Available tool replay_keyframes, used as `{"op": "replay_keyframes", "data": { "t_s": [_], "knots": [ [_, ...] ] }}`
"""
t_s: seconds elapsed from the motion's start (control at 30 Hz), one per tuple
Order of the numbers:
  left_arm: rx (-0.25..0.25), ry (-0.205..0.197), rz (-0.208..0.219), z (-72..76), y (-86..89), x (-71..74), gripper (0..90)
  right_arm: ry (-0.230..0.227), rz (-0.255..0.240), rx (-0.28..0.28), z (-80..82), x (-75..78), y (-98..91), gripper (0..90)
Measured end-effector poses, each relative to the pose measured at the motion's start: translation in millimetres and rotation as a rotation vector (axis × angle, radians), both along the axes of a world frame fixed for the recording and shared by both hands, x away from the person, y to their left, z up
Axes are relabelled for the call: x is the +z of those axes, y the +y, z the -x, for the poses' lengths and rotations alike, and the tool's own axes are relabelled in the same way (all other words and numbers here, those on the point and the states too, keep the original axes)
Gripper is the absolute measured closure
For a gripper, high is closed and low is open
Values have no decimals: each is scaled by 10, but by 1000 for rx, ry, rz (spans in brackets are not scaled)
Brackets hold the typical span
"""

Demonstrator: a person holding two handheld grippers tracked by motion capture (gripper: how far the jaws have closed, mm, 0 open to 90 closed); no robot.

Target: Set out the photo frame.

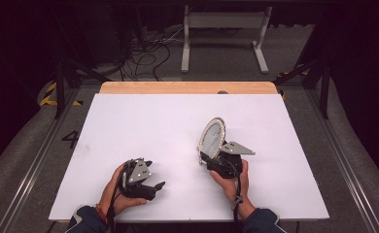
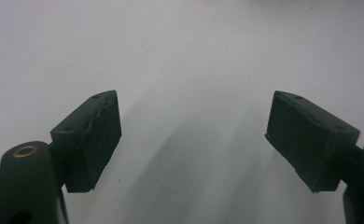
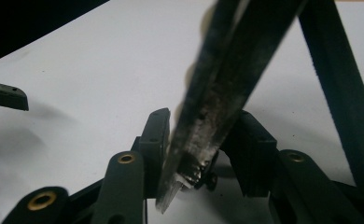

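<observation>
Oval mirror (image 1: 212, 137) stood upright right of centre, long axis toward upper right, clenched by right gripper (image 1: 212, 158), left gripper (image 1: 151, 182) released at lower left, white table (image 1: 144, 121) mostly free.

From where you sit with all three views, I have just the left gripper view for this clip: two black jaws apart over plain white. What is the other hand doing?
Observer: The right gripper is shut on an oval mirror with a beaded rim, held up on edge above the white table.
Operator: Where do its jaws grip it?
Observer: At the lower edge; in the right gripper view the mirror runs up edge-on between the two pads.
Operator: And my gripper, seen from above?
Observer: The left gripper is low over the table's near left part, open, jaws pointing right.
</observation>
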State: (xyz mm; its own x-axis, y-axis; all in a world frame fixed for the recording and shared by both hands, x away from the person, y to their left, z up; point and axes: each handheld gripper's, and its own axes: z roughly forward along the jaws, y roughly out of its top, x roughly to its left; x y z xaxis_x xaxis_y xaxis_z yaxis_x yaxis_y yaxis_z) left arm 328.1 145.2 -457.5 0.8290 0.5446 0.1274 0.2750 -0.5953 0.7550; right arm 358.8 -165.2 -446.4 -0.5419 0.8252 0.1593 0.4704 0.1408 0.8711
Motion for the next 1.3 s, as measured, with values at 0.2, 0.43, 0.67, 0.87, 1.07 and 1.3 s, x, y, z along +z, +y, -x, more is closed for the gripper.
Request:
{"op": "replay_keyframes", "data": {
  "t_s": [0.2, 0.43, 0.67, 0.87, 1.07, 1.3],
  "knots": [
    [-8, 3, -4, -2, -26, -5, 187, 36, 6, 45, -22, 18, -59, 677],
    [-12, 11, 0, -3, -35, -17, 186, 63, -6, 86, -66, 25, -109, 692],
    [-9, 12, 13, -21, -45, 2, 185, 56, -14, 91, -85, 11, -107, 681],
    [-25, 15, 3, -40, -81, -15, 184, 53, -18, 83, -110, -41, -68, 677],
    [-26, 17, 0, -33, -90, -18, 184, 77, -12, 118, -134, -32, -96, 734],
    [-24, 22, -7, -34, -81, -28, 183, 104, -16, 166, -178, -20, -139, 756]
  ]
}}
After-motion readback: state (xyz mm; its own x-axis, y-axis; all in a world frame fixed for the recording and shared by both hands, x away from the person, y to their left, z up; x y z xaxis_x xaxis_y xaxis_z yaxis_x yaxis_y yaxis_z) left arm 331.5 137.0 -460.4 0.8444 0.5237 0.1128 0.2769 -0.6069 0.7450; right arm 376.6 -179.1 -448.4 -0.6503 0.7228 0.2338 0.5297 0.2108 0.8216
